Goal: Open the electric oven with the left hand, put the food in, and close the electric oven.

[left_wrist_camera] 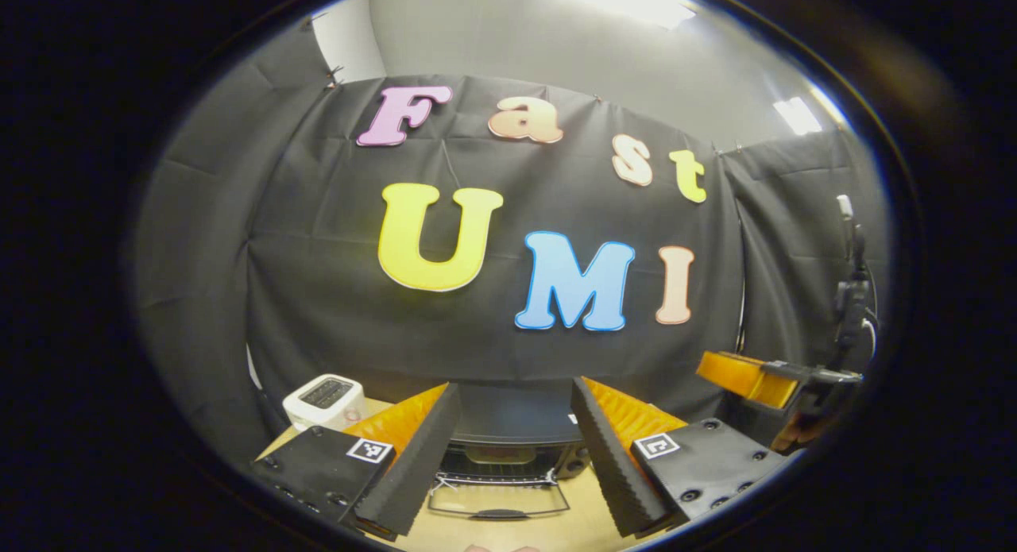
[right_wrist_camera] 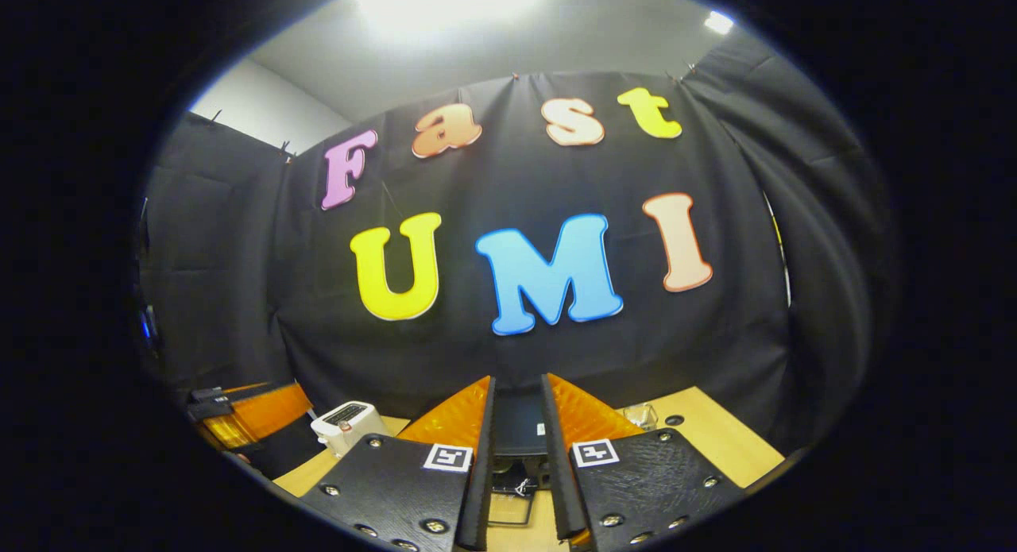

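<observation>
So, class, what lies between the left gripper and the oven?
The lowered door of the oven, flat over the table, seen in the left gripper view.

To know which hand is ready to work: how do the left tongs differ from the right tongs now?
The left tongs stand wide open; the right tongs leave a narrow gap. The oven's open door lies between the left tongs; the right tongs frame less of it. Both hold nothing and face the oven.
</observation>
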Motion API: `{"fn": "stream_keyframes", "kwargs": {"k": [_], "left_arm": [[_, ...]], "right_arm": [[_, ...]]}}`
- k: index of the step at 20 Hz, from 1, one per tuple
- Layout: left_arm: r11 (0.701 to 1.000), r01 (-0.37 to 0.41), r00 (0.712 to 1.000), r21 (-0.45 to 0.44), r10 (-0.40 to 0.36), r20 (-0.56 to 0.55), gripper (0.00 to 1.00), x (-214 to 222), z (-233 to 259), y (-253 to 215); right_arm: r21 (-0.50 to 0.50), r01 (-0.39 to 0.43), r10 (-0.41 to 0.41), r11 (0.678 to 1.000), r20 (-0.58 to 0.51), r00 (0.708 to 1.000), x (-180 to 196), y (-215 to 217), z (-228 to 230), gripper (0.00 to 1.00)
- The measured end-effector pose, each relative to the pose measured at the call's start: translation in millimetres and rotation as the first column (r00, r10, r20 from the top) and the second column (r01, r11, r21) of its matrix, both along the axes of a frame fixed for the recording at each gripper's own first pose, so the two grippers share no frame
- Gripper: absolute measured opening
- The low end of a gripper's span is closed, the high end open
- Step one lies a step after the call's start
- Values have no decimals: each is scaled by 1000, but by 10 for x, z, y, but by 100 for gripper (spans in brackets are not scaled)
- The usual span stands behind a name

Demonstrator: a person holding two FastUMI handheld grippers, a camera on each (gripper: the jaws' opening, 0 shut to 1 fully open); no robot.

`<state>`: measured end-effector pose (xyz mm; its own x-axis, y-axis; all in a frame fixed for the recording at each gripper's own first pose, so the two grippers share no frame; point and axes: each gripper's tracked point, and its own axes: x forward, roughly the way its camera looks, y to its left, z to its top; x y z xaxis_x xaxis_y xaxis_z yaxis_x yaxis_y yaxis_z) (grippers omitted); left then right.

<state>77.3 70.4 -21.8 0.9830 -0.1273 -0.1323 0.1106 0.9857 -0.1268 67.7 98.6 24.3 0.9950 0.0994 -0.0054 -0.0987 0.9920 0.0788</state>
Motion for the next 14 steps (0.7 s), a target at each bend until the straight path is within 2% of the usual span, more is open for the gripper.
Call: {"fn": "stream_keyframes", "kwargs": {"k": [1, 2, 3, 4, 5, 7, 13, 14], "left_arm": [[1000, 1, 1000, -4, -1, 8, 99, 2, 35, -47], [1000, 1, 1000, 0, -1, 21, 95, 13, 91, -89], [1000, 6, 999, 4, -6, 34, 91, 34, 117, -145], [1000, 12, 999, 11, -13, 41, 99, 35, 139, -204], [1000, 16, 999, 20, -17, 40, 94, 53, 115, -230], [999, 19, 1000, 30, -19, 10, 98, 95, -12, -286], [1000, 14, 983, 5, -13, -182, 99, 251, -754, -340], [1000, 10, 976, 6, -8, -219, 95, 279, -886, -350]], "right_arm": [[2, 9, -9, 1000, 15, 1000, -29, -48, 78, 32], [4, 21, -21, 1000, 16, 1000, -75, -110, 102, 43], [4, 22, -22, 1000, 16, 1000, -107, -140, 126, 37], [2, 24, -24, 1000, 16, 1000, -111, -173, 106, 49], [3, 20, -20, 1000, 19, 1000, -85, -208, 101, 61], [10, 20, -20, 1000, 11, 1000, -52, -285, 93, 87], [15, 44, -44, 999, 7, 999, -21, -519, 73, 88], [14, 46, -46, 999, -1, 999, -4, -538, 50, 88]]}}
